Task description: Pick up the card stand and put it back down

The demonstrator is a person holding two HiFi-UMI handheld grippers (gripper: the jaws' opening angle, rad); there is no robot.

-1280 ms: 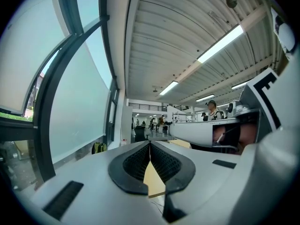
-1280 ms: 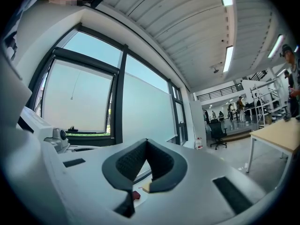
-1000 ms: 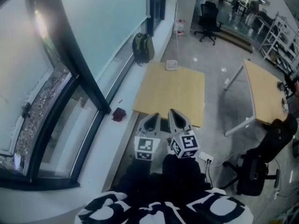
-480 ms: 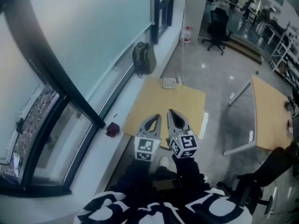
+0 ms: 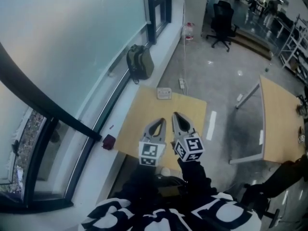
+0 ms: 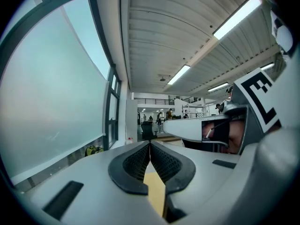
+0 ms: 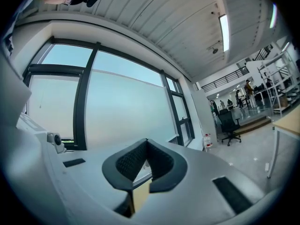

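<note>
In the head view a bare wooden table (image 5: 144, 129) stands in front of me, by the window. A small pale flat object (image 5: 163, 93), possibly the card stand, lies at its far edge. My left gripper (image 5: 155, 124) and right gripper (image 5: 179, 118) are held side by side over the table's near half, well short of that object. Both are shut with nothing between the pads. In the left gripper view the left gripper (image 6: 150, 146) looks across the room. In the right gripper view the right gripper (image 7: 146, 144) looks toward the window. Neither gripper view shows the pale object.
A green backpack (image 5: 138, 63) leans on the window sill beyond the table. A dark red object (image 5: 109, 141) sits on the sill to the left. A second table (image 5: 281, 114) stands to the right, across grey floor. An office chair (image 5: 222, 17) and a water bottle (image 5: 189, 30) are farther off.
In the head view the table, backpack and red object have slid down and left as the view shifted. Both grippers keep their place in the picture, still shut and side by side.
</note>
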